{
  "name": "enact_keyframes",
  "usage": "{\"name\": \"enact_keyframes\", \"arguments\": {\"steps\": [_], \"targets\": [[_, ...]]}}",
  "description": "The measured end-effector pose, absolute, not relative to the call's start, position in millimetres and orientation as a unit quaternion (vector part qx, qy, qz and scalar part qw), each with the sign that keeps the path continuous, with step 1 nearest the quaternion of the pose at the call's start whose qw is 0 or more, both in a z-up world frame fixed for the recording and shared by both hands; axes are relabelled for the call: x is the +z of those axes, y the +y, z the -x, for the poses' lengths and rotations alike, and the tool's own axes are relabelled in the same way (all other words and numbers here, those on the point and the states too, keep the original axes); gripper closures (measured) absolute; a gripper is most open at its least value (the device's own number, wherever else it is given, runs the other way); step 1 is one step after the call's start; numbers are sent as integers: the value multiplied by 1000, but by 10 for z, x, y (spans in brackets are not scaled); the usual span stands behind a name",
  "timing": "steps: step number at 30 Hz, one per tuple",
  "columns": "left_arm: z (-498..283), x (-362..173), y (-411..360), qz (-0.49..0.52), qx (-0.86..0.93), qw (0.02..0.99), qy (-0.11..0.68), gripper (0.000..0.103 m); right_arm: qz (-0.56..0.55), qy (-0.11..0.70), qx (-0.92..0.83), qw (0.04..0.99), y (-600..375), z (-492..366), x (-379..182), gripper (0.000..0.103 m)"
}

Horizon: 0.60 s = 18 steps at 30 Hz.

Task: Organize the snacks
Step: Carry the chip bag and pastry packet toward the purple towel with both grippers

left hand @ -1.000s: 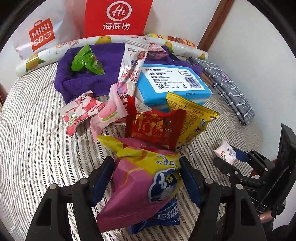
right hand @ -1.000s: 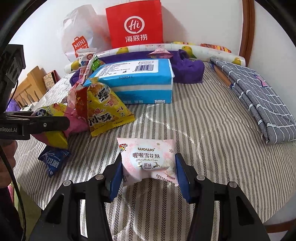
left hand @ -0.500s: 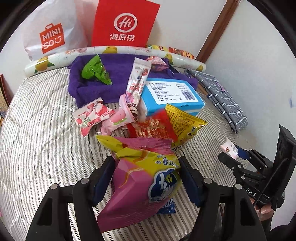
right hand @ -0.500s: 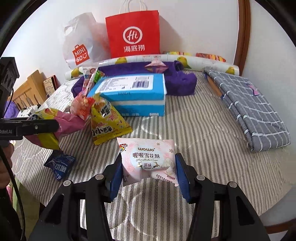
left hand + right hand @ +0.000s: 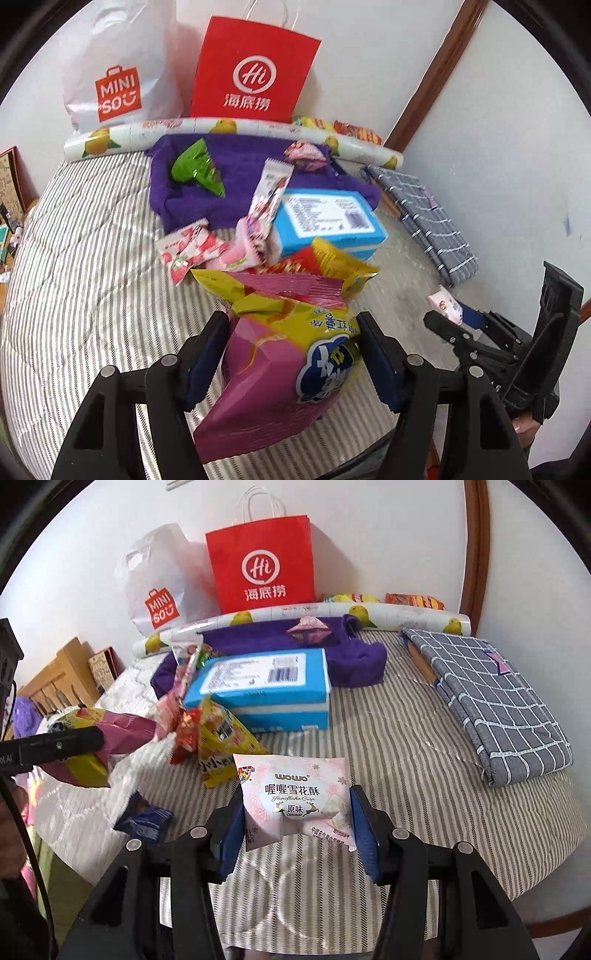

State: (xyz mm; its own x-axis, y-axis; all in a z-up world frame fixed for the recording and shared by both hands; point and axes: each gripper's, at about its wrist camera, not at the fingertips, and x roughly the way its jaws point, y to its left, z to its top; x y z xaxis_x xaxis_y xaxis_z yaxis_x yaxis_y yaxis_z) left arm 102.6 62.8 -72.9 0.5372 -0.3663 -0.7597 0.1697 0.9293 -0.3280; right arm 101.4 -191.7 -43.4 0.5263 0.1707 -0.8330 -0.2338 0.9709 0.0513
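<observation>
I have the left gripper (image 5: 291, 354) clamped on a pink-and-yellow chip bag (image 5: 273, 369), the right gripper (image 5: 295, 827) clamped on a pink pastry packet (image 5: 295, 805), both held in front of the blue box (image 5: 258, 686), probably ready for sorting.

Black hand-held gripper (image 5: 291, 360) frames, blue pads (image 5: 364, 834) (silver screws), black cable (image 5: 26, 834)

Both wrist views look steeply down along their fingers, close over the striped bed (image 5: 74, 288). Left view faces from the bed's near-left edge; right view from further right. Shared: red paper bag (image 5: 255, 70) (image 5: 262, 565), blue box (image 5: 328, 218) (image 5: 258, 686), and wall.
</observation>
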Motion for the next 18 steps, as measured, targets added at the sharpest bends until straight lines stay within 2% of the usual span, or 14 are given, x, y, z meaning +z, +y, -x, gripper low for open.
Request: {"name": "enact_keyframes", "arguments": {"steps": [18], "targets": [[-1352,-259,423,104,-176,884,420,35,42,438,101,892,-1857,-1427,90,51]]}}
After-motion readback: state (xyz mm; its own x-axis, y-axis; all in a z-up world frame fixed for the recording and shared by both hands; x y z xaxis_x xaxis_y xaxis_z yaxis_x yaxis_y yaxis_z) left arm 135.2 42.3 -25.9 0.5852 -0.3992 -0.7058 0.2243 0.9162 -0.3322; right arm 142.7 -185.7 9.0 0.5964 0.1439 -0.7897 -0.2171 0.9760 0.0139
